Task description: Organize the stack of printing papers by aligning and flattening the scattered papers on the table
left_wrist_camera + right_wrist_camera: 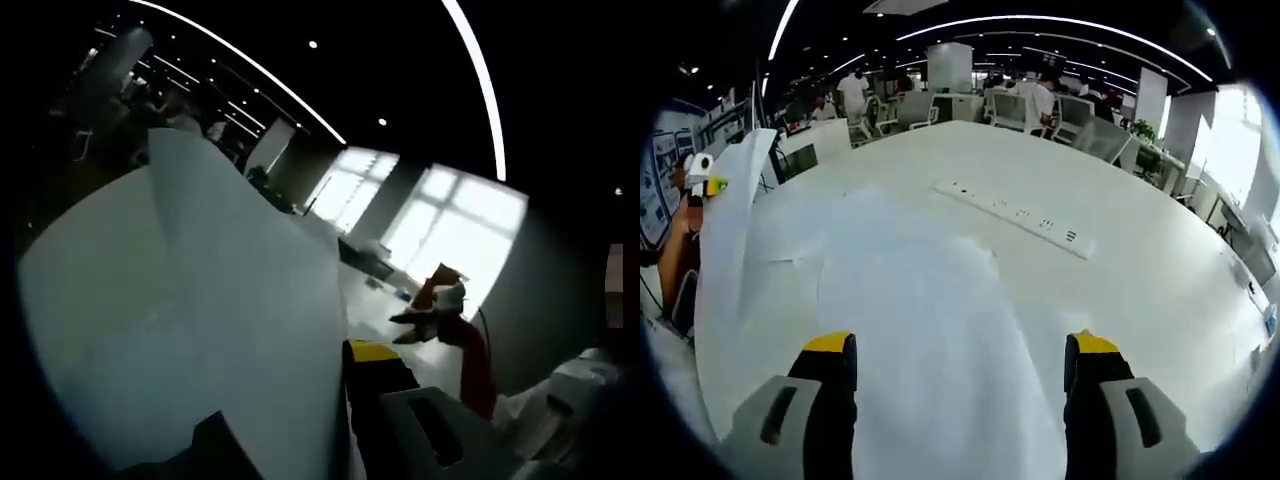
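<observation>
one sheet (pixel 190 300) is lifted off the table (pixel 1120 200), pinched by the left gripper (pixel 300 440), probably to carry it onto the pile. the right gripper (pixel 955 385) has its jaws spread above the papers (pixel 920 300) lying flat, ready to press them.

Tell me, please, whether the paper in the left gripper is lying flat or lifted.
Lifted: the paper rises curved between the left gripper's fingers, also seen standing along the table edge.
</observation>
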